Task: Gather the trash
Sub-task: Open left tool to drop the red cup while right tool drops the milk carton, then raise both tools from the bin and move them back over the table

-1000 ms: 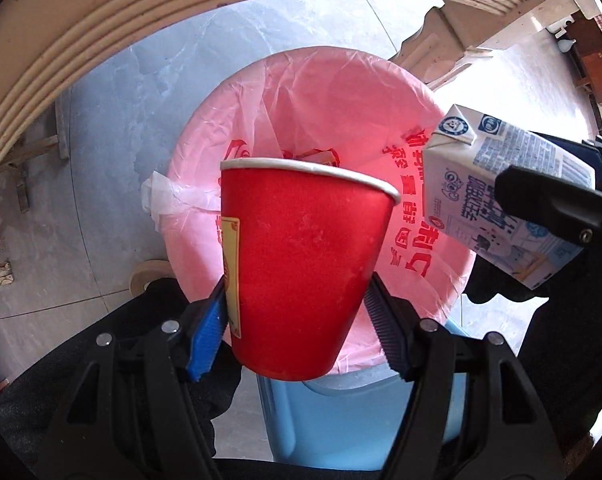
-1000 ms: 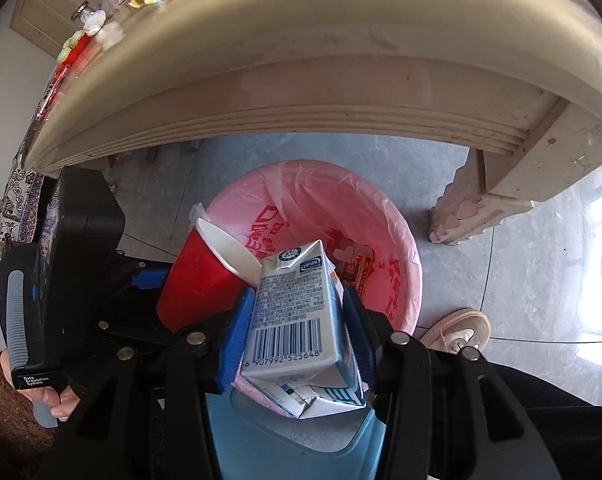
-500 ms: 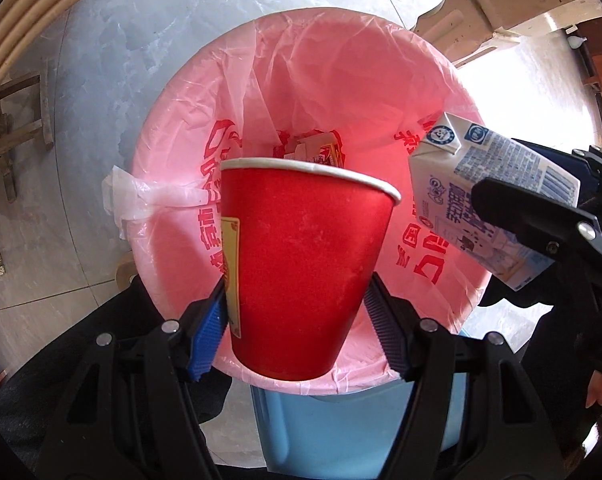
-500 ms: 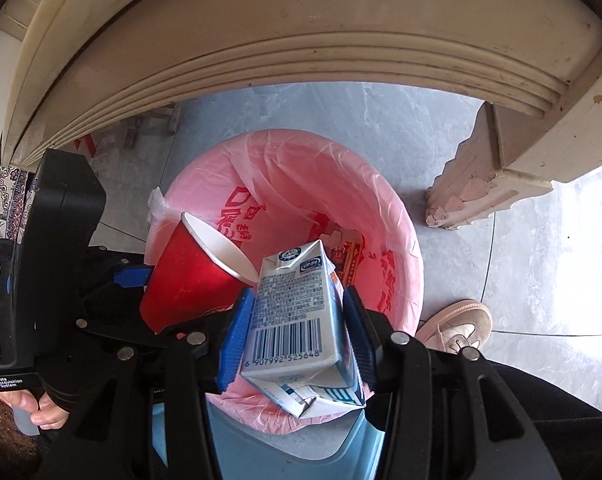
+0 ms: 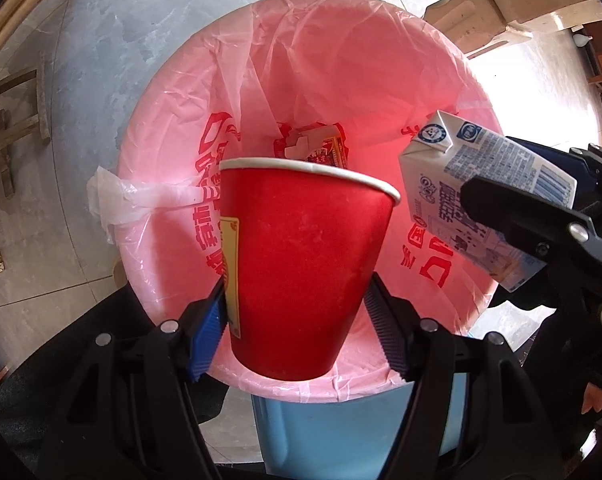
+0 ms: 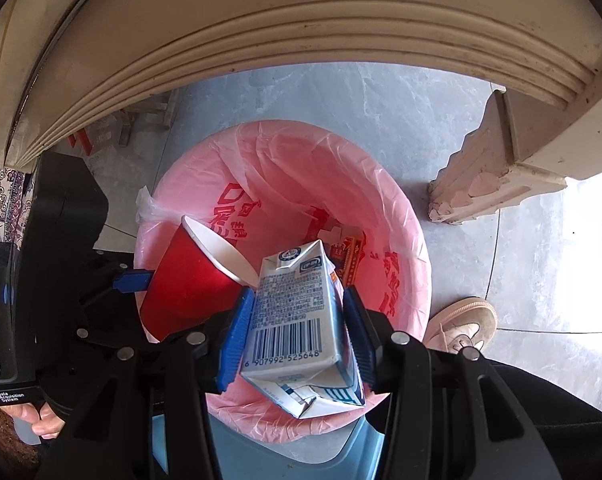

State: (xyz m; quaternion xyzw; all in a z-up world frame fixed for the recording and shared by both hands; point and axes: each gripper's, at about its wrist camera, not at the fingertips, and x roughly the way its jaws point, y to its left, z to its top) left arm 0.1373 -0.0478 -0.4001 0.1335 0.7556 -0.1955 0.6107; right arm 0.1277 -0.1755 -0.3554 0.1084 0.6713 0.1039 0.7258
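Red paper cup [image 5: 305, 276] with white rim; white-and-blue carton [image 6: 291, 312] with black barcode; pink bin liner [image 5: 341, 76] printed red; blue bin [image 5: 341, 428]; grey marbled floor [image 5: 113, 40].

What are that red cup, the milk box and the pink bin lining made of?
Red cup: likely coated paper, matte, with rolled white rim.
Milk box: printed carton board, folded seams, creased bottom.
Pink lining: thin plastic film, translucent, wrinkled and glossy.
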